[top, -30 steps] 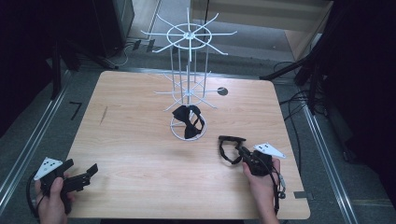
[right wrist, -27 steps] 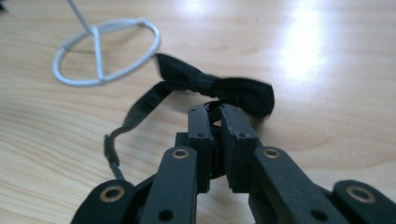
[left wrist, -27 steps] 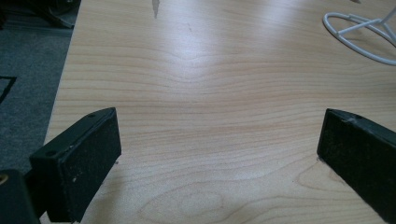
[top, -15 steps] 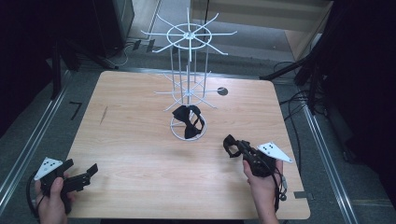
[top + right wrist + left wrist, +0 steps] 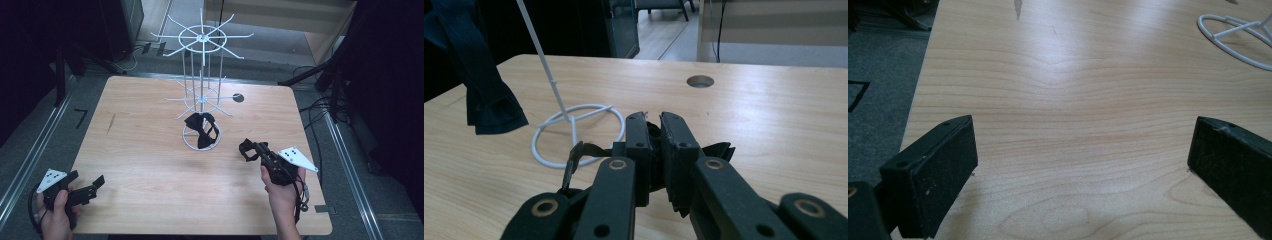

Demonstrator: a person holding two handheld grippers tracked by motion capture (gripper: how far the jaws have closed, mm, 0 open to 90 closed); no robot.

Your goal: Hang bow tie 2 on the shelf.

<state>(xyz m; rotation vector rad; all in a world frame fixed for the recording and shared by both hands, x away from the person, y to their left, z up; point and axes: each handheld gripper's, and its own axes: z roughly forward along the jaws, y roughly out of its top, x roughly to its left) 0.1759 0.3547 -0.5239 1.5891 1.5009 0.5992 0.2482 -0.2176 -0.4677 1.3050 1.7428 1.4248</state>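
Observation:
A white wire rack (image 5: 201,95) stands mid-table with a black bow tie (image 5: 201,131) hanging low over its ring base. My right gripper (image 5: 255,150) is shut on a second black bow tie (image 5: 245,149), held off the table to the right of the rack. In the right gripper view the jaws (image 5: 655,125) pinch black fabric (image 5: 718,150), and a thin strap with a clip (image 5: 578,155) dangles left of them. The hanging bow tie (image 5: 479,90) and ring base (image 5: 574,132) lie ahead to the left. My left gripper (image 5: 87,187) rests open at the near left corner, nothing between its fingers (image 5: 943,170).
The wooden table (image 5: 140,150) has a round cable hole (image 5: 238,98) behind the rack and a dark scratch (image 5: 110,123) at the left. Cables and dark stands crowd the floor to the right. The rack's base ring (image 5: 1233,37) shows far ahead in the left gripper view.
My right gripper has risen a little, carrying the bow tie up off the table. The left gripper and the rack have stayed put.

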